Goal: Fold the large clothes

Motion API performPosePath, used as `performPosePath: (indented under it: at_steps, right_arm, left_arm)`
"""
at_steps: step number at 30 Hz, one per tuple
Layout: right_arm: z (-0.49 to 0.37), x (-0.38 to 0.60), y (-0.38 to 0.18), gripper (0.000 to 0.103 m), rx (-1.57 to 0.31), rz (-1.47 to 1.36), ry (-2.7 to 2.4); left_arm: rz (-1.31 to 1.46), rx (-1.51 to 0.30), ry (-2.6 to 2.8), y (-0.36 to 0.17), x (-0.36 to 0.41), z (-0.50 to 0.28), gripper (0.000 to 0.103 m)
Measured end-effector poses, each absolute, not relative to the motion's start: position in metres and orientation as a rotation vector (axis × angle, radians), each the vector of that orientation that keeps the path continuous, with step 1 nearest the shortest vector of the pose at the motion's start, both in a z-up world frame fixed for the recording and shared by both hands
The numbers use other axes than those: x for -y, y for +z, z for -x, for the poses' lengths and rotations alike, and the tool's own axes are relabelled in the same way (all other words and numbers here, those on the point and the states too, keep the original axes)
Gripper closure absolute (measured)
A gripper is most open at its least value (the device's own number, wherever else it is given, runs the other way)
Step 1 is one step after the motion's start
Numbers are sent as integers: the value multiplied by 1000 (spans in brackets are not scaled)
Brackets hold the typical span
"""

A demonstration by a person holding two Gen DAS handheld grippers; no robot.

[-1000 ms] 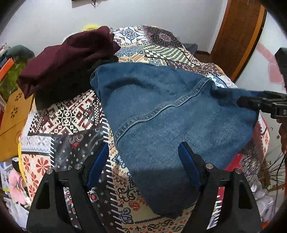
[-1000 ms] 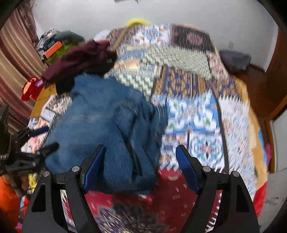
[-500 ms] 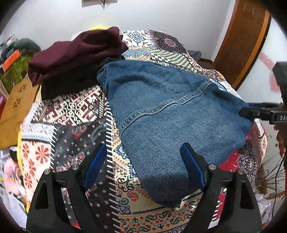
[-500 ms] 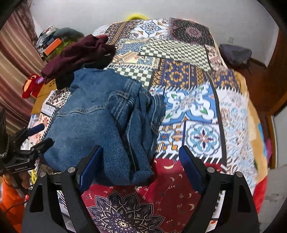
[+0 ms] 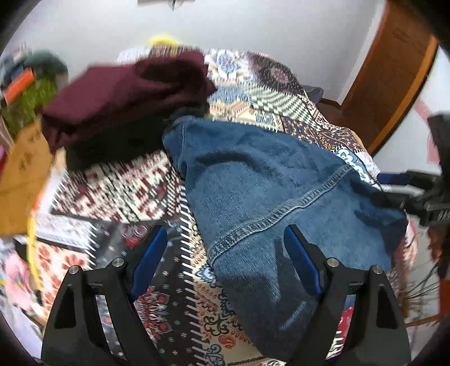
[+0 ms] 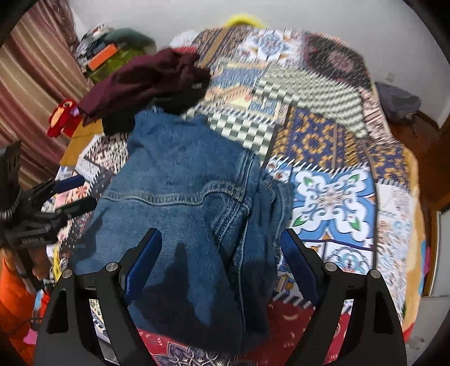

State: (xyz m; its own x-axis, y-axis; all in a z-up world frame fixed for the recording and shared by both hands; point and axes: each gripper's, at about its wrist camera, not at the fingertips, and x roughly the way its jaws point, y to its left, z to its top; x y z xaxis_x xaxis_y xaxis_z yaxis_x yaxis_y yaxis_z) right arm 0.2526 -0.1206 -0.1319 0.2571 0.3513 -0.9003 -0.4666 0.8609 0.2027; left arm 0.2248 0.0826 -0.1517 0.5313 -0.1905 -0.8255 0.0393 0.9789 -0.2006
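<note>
A blue denim jacket (image 5: 270,202) lies spread on the patchwork bedspread (image 5: 118,185). The left hand-held gripper (image 5: 225,253) hovers over its near edge with jaws wide apart and empty. The right hand-held gripper (image 6: 219,253), jaws just spread wider, hangs above the jacket's bunched side, gripping nothing.

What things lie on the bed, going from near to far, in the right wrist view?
Denim garment → black garment → maroon garment on top of it → yellow object at the far end of the bed.
</note>
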Motion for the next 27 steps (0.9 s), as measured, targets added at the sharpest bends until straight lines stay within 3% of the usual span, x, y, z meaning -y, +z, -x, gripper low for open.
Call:
performPosePath:
  at_steps: [8, 22, 24, 27]
  right_arm:
    - [-291, 163, -182, 16, -1413, -177, 586]
    - [-328, 138, -211, 13, -1544, -259, 664]
    - [-329, 133, -214, 19, -1554, -267, 668]
    - [-331, 127, -214, 38, -1560, -306, 678]
  left_arm:
    - [402, -1178, -250, -195, -99, -248, 18]
    - [706, -1312, -393, -246, -99, -293, 17]
    - [715, -1315, -402, -248, -97, -298, 17]
    - [742, -1320, -404, -250, -95, -304, 17]
